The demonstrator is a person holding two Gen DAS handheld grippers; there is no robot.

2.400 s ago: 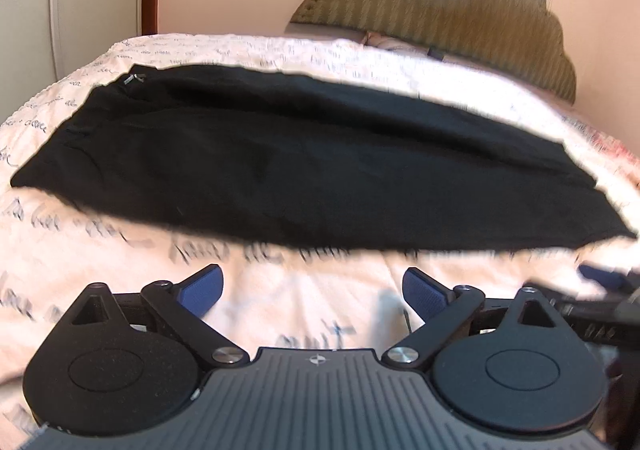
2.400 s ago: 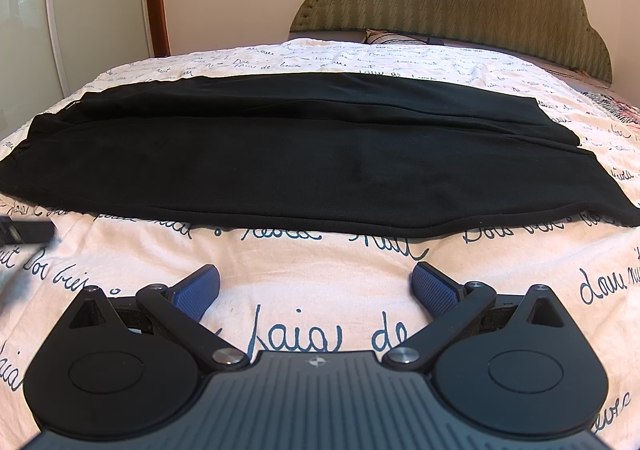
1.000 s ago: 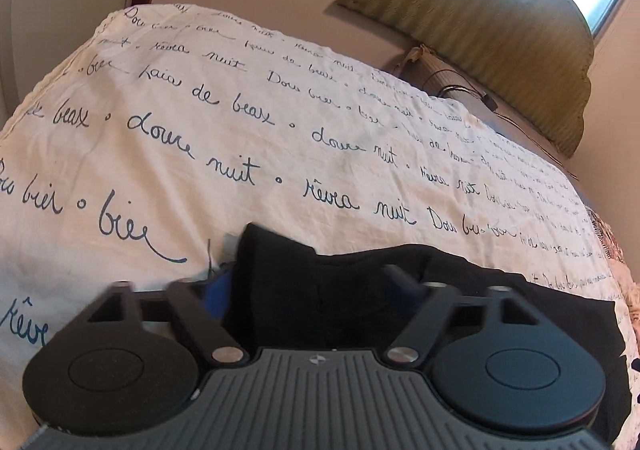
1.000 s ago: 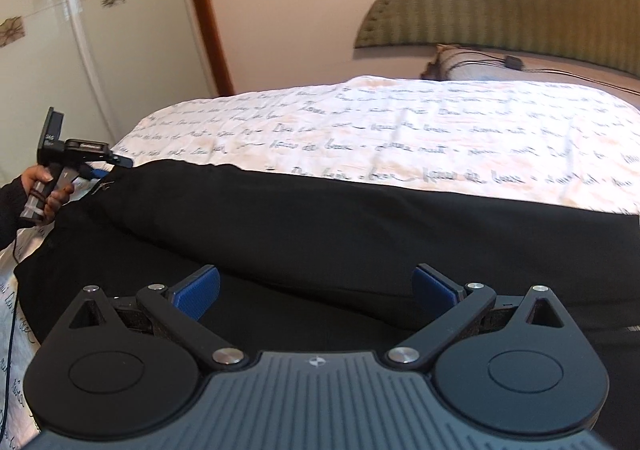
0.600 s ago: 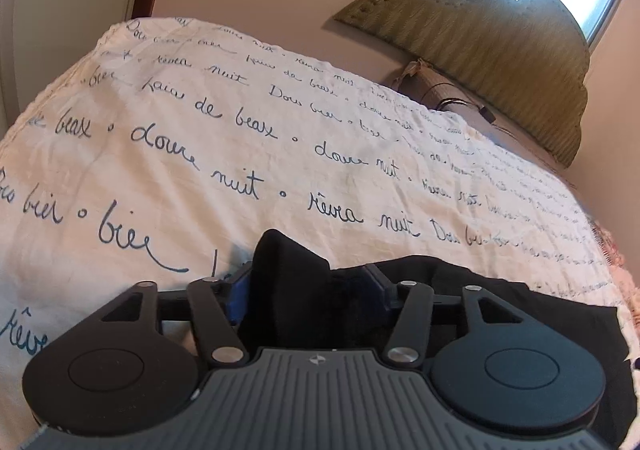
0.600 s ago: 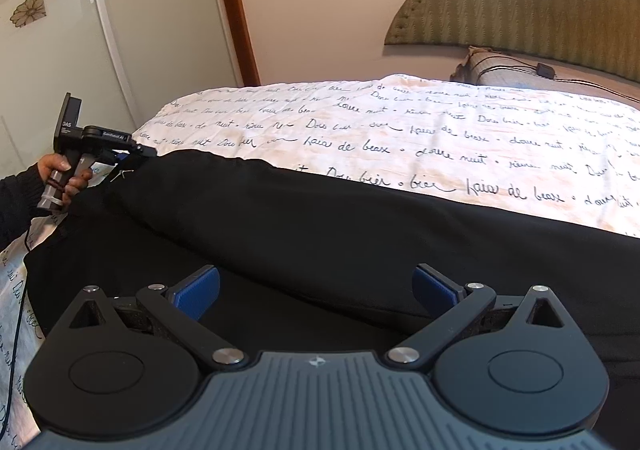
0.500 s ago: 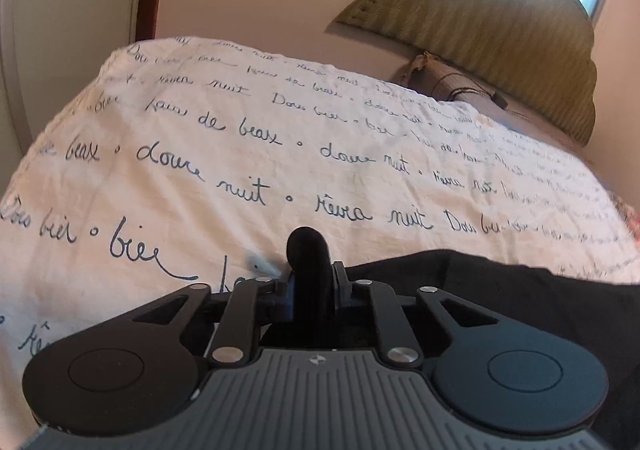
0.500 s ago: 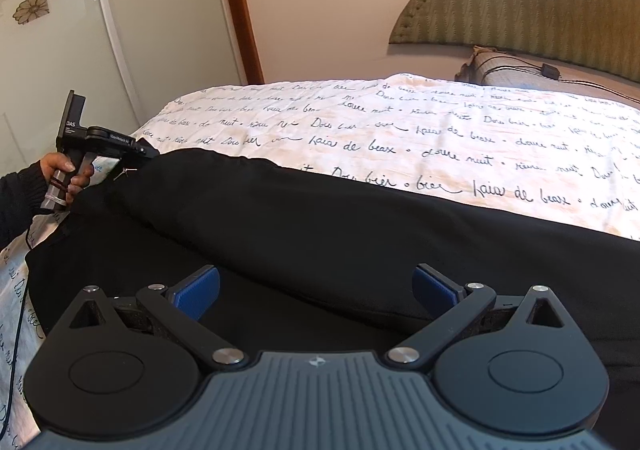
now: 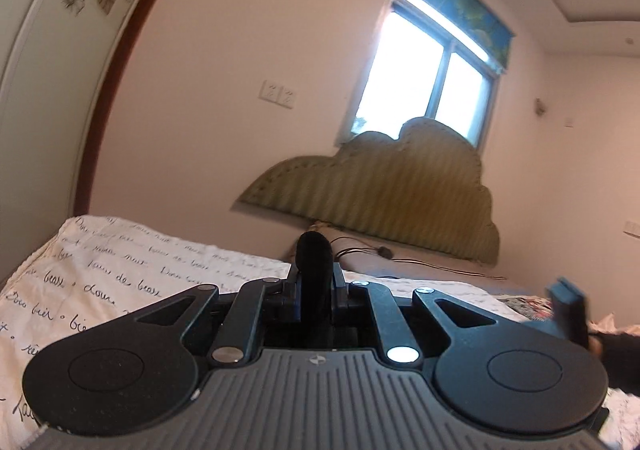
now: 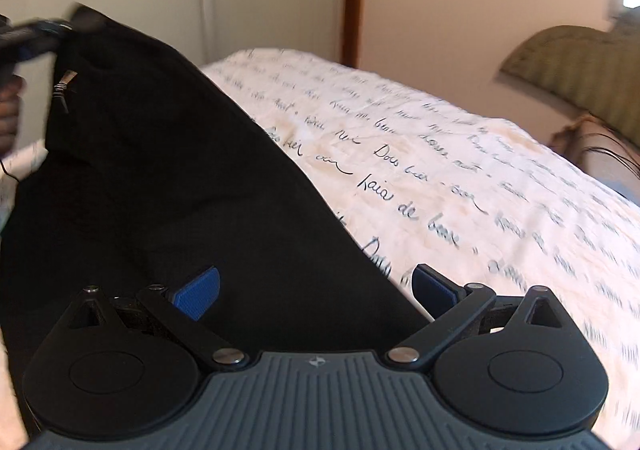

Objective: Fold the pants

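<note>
Left gripper [image 9: 315,286] is clenched on a fold of the black pants [image 10: 168,186], lifted above the bed [image 10: 460,170], while right gripper [image 10: 316,288] gapes wide

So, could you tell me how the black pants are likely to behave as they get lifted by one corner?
Probably floppy: the pants hang in a slack sheet from the left gripper, which pinches a small bunched fold. They look light, since one pinch holds up that end. The loose end may drag across the bedsheet; the right gripper is open.
</note>
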